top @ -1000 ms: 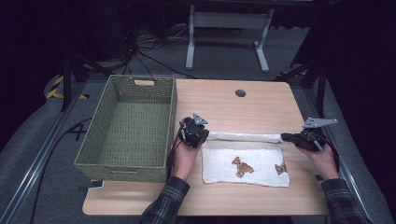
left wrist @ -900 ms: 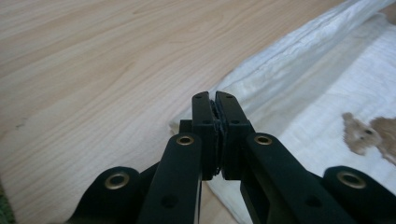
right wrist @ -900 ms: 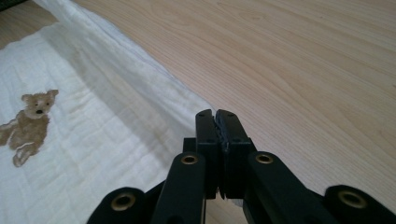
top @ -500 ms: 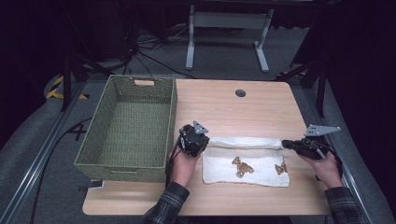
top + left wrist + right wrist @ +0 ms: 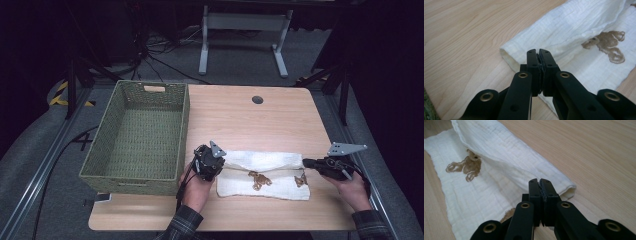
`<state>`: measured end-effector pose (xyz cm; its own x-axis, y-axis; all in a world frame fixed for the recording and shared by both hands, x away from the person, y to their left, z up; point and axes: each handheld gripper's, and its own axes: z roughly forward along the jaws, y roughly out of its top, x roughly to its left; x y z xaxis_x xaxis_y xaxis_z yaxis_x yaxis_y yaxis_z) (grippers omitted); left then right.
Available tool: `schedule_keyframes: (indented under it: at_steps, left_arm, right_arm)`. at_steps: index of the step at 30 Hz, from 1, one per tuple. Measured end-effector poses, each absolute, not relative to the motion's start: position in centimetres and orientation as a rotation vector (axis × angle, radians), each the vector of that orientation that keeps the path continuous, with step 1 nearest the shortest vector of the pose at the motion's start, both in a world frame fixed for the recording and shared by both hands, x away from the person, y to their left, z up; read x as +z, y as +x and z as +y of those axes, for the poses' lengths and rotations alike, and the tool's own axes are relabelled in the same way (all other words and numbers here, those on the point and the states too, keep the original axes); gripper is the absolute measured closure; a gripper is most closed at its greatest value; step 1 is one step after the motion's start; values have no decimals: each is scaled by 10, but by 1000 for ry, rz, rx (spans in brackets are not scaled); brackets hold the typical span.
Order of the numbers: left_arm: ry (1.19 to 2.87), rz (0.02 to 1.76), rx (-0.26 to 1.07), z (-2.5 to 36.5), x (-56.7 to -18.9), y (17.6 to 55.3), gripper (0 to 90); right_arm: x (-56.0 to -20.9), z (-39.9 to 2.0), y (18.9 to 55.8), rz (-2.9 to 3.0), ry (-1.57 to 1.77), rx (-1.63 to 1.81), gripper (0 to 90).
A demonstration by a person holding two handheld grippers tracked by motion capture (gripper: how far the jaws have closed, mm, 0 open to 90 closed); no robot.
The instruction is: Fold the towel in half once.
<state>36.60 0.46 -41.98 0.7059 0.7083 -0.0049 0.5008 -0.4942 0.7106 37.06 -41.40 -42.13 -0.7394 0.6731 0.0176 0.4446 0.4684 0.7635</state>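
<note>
Looking down from the high view, one wooden table (image 5: 250, 115) carries one green woven basket (image 5: 137, 135) along its left edge and one white cloth (image 5: 265, 175) near the front edge, right of centre. The cloth lies partly folded, its far long edge doubled over toward the person, with two brown animal prints showing on the lower layer. The left gripper (image 5: 216, 167) sits at the cloth's left end and the right gripper (image 5: 306, 163) at its right end, each in one hand.

From the left gripper view, the two black jaws of the left gripper (image 5: 539, 53) stand pressed together with a thin edge of the cloth (image 5: 574, 27) pinched between them; the folded roll ends just beyond the tips, and one brown print lies to the right.

From the right gripper view, the right gripper (image 5: 539, 183) has its two jaws closed tight on the cloth (image 5: 506, 152) at the end of the fold, and one full brown print shows at upper left.
</note>
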Motion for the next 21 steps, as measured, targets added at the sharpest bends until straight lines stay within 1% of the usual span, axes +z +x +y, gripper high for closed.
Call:
schedule_keyframes:
  at_steps: [21]
  left_arm:
    - [2210, 909, 334, 12, -427, 339, 875]
  right_arm:
    - [-424, -419, 332, 2458, 923, 1161, 884]
